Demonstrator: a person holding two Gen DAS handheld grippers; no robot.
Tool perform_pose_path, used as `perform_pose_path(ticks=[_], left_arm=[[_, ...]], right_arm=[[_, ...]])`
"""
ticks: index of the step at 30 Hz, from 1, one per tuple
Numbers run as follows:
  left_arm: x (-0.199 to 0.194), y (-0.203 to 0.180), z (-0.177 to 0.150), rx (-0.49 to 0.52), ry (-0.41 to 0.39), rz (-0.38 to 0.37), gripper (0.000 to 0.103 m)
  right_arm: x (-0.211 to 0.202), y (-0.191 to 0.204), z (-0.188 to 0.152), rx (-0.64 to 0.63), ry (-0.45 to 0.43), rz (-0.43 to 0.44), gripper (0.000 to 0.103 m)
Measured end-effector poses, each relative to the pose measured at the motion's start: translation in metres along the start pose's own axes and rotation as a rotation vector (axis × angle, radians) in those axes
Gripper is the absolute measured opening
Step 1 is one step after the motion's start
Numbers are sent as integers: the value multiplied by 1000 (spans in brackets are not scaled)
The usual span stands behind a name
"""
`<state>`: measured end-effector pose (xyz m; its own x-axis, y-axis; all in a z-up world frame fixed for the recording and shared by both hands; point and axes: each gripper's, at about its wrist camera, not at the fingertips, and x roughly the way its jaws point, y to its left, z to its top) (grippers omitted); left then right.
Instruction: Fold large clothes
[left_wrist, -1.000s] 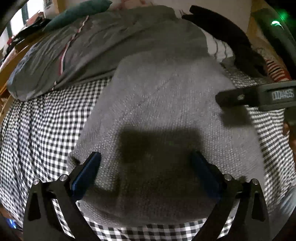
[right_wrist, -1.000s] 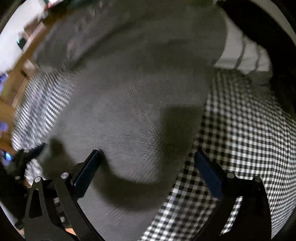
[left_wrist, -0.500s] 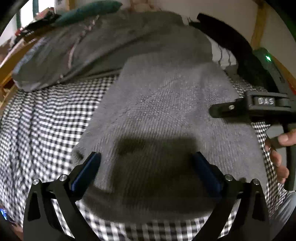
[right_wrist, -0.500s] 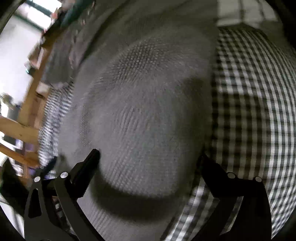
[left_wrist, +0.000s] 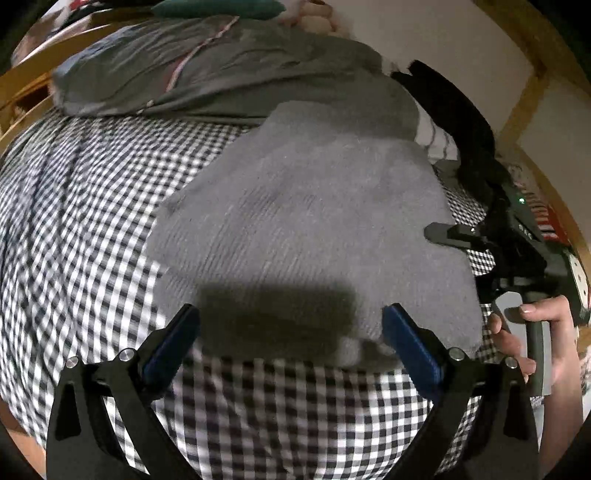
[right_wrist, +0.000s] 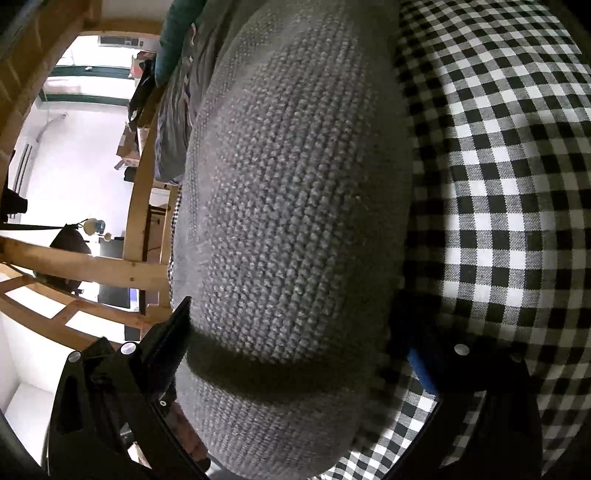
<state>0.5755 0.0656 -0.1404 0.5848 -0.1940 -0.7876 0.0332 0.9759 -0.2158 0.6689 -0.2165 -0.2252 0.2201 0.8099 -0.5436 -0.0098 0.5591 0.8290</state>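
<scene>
A grey knitted sweater (left_wrist: 314, 221) lies folded flat on the black-and-white checked bedsheet (left_wrist: 85, 229). My left gripper (left_wrist: 291, 328) is open and empty, hovering above the sweater's near edge. My right gripper (right_wrist: 295, 328) is open, its jaws wide on either side of the sweater's right edge (right_wrist: 295, 206), very close to the knit. In the left wrist view the right gripper (left_wrist: 443, 234) reaches in over the sweater's right side, held by a hand (left_wrist: 535, 332).
A grey duvet (left_wrist: 207, 77) and a teal pillow (left_wrist: 218, 7) lie at the far end of the bed. A black garment (left_wrist: 454, 110) lies at the far right. The wooden bed frame (right_wrist: 74, 266) runs along the left edge.
My left gripper has pulled back toward the sweater's near edge. My right gripper has dropped low and rolled onto the sweater's right edge.
</scene>
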Motion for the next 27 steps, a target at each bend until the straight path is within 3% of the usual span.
perform_pose_path(ticks=[4,8,9,13,15,17,20,24,27], left_arm=[[-4,3,-4,-6,-40,-14,98],[-14,10,23,-45,-138,-22,98],[-8,9,30,-36,-126,4,98],[43,-4,51,86,47,104,99],[52,-6,51,129,72,104,99],[47,1,55,101,84,70,98],[26,12,57,52,22,-9,98],[16,61,46,-188,22,-215,98],[24,98,23,-379,38,-310,98]], right_arm=[[9,5,-4,5,-18,8,100],[-1,-1,-8,2,-23,8,100],[2,0,-6,1,-23,1,100],[9,9,-5,-13,-28,-29,100],[11,10,-4,-19,-28,-39,100],[11,9,-3,-18,-27,-34,100],[9,7,-1,-5,-35,-6,101],[9,6,0,-7,-30,20,100],[14,11,2,-21,-16,6,101]])
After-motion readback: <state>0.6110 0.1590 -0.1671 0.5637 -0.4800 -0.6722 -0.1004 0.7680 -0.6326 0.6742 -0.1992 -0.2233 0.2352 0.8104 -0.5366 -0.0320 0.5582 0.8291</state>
